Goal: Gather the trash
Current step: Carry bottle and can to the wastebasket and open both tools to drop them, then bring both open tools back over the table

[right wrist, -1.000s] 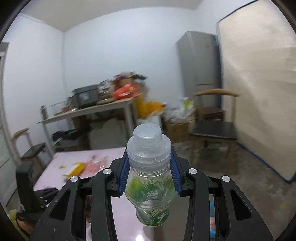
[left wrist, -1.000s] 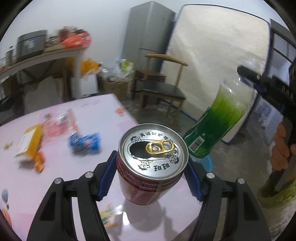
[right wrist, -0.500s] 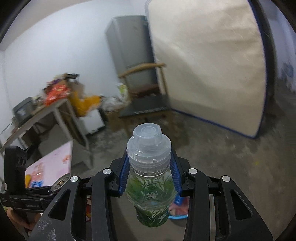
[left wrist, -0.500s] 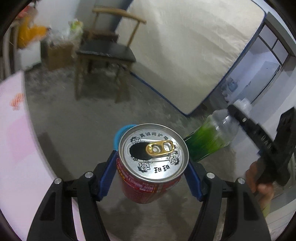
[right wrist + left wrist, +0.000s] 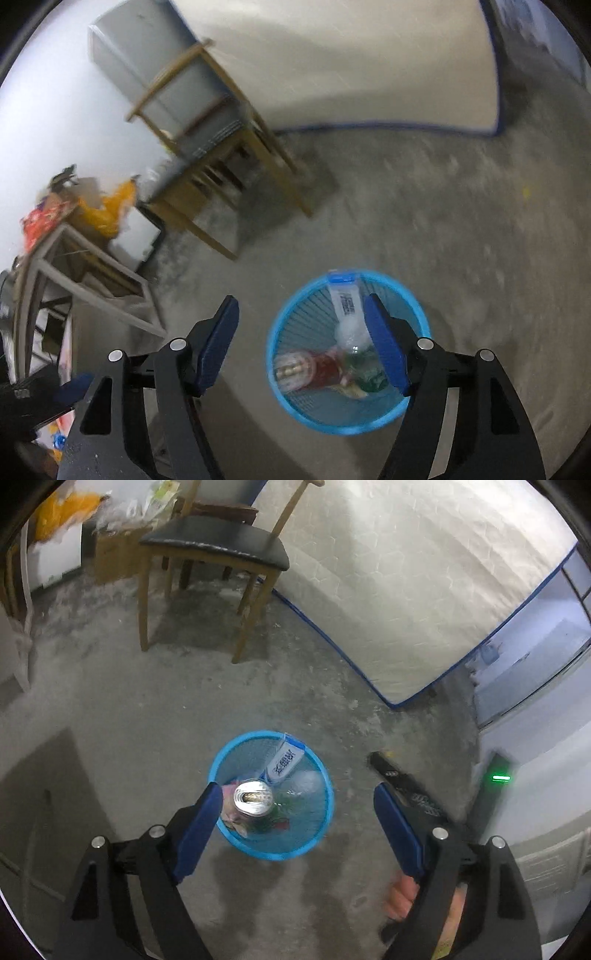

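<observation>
A blue mesh bin (image 5: 280, 845) stands on the concrete floor right below both grippers. In it are the red can (image 5: 254, 797), silver top showing, the green bottle (image 5: 299, 801) and a white-and-blue packet (image 5: 286, 760). My left gripper (image 5: 295, 797) hangs over the bin, its jaws opening with nothing between them. In the right wrist view the can (image 5: 299, 369) lies on its side in the bin (image 5: 332, 417) beside the bottle (image 5: 358, 350). My right gripper (image 5: 301, 306) is above the bin's left rim, its jaws opening and empty.
A wooden chair (image 5: 214, 550) with a black seat stands beyond the bin. A mattress (image 5: 406, 590) leans on the wall to the right. A metal table frame (image 5: 85, 266) and a grey fridge (image 5: 147, 74) are at the left. A hand (image 5: 402, 897) holds the right gripper.
Both grippers swung away from the pink table and down over the blue bin. The left let go of the can, the right of the bottle; both now lie in the bin.
</observation>
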